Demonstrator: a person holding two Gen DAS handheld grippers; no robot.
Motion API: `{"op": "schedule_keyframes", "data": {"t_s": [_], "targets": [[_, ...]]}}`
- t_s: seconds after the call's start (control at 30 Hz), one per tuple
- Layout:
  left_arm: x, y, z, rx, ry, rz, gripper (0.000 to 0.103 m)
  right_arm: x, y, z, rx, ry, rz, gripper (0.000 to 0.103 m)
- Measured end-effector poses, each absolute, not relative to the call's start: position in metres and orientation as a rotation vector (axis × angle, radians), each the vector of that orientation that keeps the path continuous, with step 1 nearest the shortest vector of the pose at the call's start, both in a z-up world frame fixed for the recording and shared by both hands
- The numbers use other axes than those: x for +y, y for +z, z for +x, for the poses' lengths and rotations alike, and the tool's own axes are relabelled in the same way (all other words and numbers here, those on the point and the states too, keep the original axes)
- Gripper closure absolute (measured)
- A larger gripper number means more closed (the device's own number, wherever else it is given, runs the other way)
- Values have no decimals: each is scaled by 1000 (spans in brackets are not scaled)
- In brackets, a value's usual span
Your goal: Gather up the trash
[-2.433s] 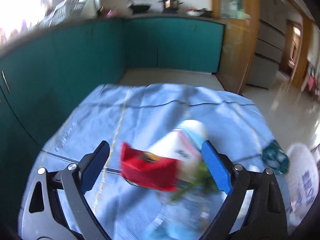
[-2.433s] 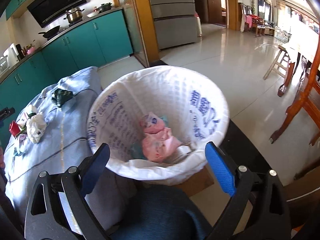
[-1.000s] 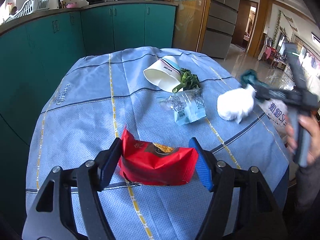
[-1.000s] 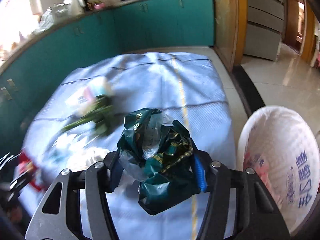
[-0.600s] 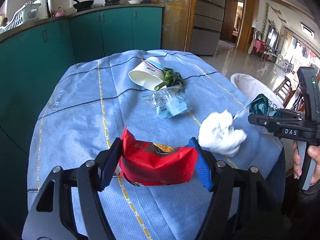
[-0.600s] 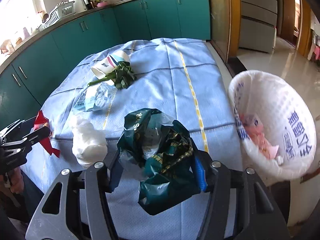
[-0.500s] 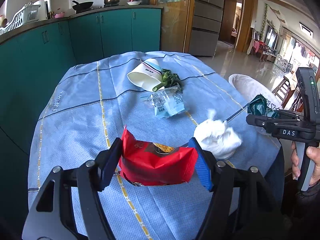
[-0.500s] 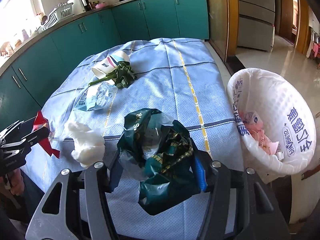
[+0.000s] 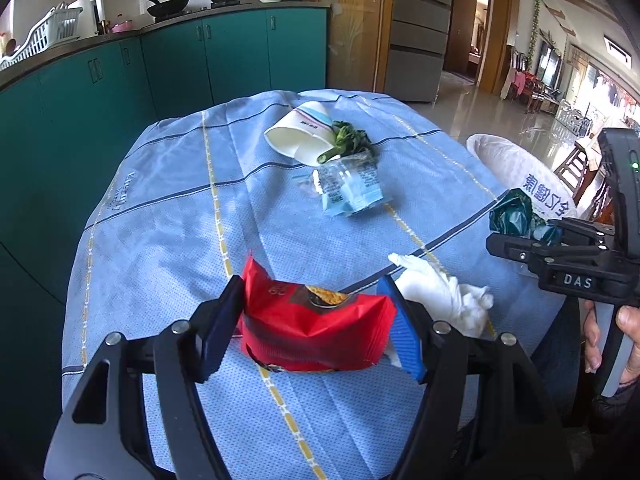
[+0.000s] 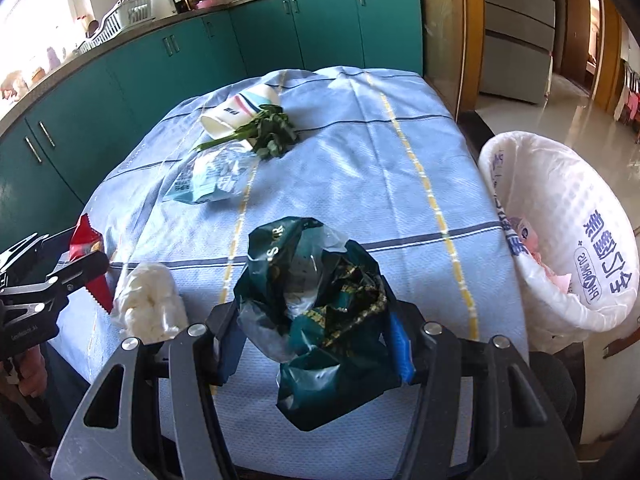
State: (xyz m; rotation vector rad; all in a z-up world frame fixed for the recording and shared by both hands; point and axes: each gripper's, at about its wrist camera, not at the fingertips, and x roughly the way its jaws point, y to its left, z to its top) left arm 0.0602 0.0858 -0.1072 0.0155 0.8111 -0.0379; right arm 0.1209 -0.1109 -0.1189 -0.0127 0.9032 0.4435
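Note:
My left gripper [image 9: 312,332] is shut on a red snack wrapper [image 9: 316,330] and holds it above the near edge of the blue tablecloth [image 9: 172,216]. My right gripper [image 10: 314,344] is shut on a crumpled dark green plastic bag [image 10: 320,312] above the table's near edge. The bin with a white liner [image 10: 576,248] stands on the floor to the right of the table. A white crumpled tissue [image 9: 444,300] lies near the table edge between the grippers. A light blue clear packet [image 10: 208,180], a white paper cup [image 10: 236,116] and green leaves [image 10: 268,132] lie farther back.
Teal kitchen cabinets [image 9: 168,64] run along the left and far sides. A worktop holds pots and a dish rack [image 10: 120,20]. Pink trash [image 10: 556,268] lies inside the bin. A tiled floor [image 10: 560,120] opens to the right.
Both grippers keep their wrappers. The right gripper has shifted a little so the bin sits farther right in its view. The white tissue lies lower and nearer my left gripper in the left wrist view.

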Motion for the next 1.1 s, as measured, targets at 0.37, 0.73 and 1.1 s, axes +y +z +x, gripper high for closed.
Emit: {"op": "schedule_keyframes", "data": {"t_s": [0.37, 0.73, 1.1], "targets": [[92, -113, 61, 821, -14, 5, 26, -109, -116, 120, 886, 403, -45, 25], [93, -111, 59, 815, -1, 3, 19, -117, -111, 117, 869, 390, -27, 20], [92, -107, 57, 807, 7, 9, 15, -127, -110, 116, 866, 375, -8, 19]]}}
